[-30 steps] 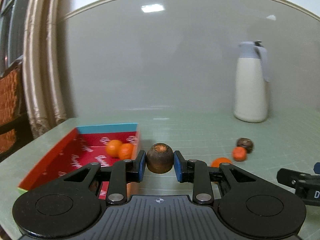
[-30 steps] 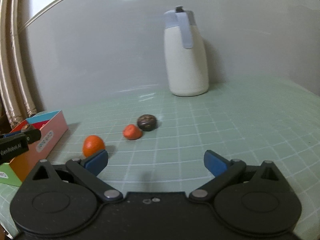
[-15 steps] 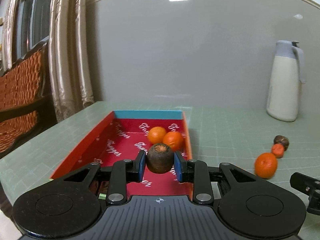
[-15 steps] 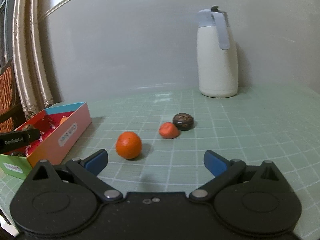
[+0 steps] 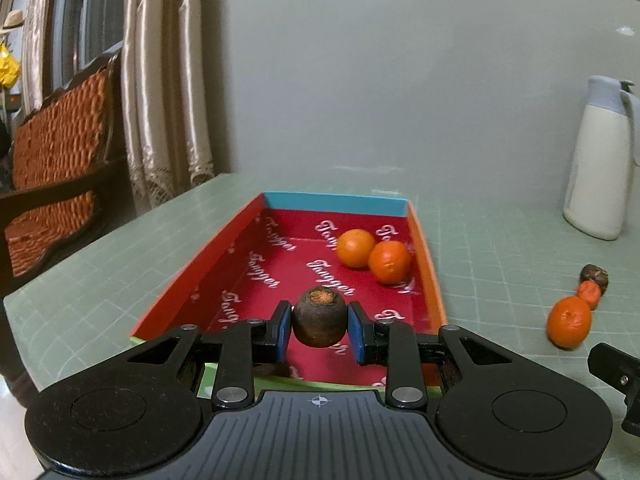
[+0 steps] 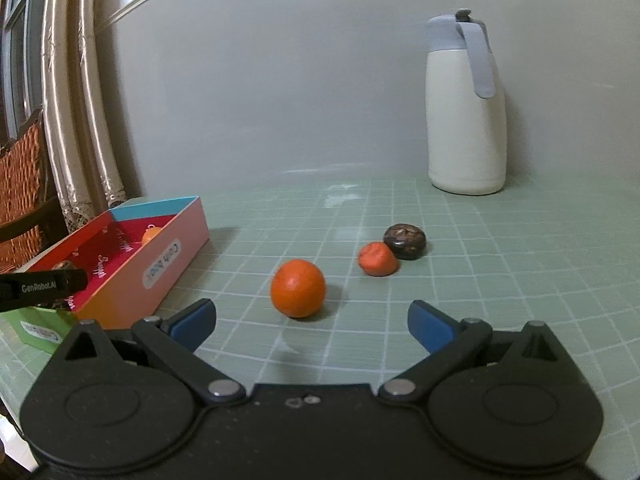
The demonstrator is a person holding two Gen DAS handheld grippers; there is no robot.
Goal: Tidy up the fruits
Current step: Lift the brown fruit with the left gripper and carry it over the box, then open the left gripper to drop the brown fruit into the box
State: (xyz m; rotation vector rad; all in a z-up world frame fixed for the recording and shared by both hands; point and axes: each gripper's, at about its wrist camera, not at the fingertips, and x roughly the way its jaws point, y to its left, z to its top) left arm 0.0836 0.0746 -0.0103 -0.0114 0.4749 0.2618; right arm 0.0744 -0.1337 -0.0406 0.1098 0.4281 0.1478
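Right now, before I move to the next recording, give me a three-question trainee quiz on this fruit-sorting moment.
1. True or false: the left gripper holds a dark brown round fruit between its blue-padded fingers.
2. How many orange tangerines lie inside the red-lined cardboard box? A) none B) two C) four
3. Fill in: the right gripper is ___, nearest the large orange tangerine on the green gridded mat.

Key: 1 true; 2 B, the pair touching near the far right corner; 3 open.
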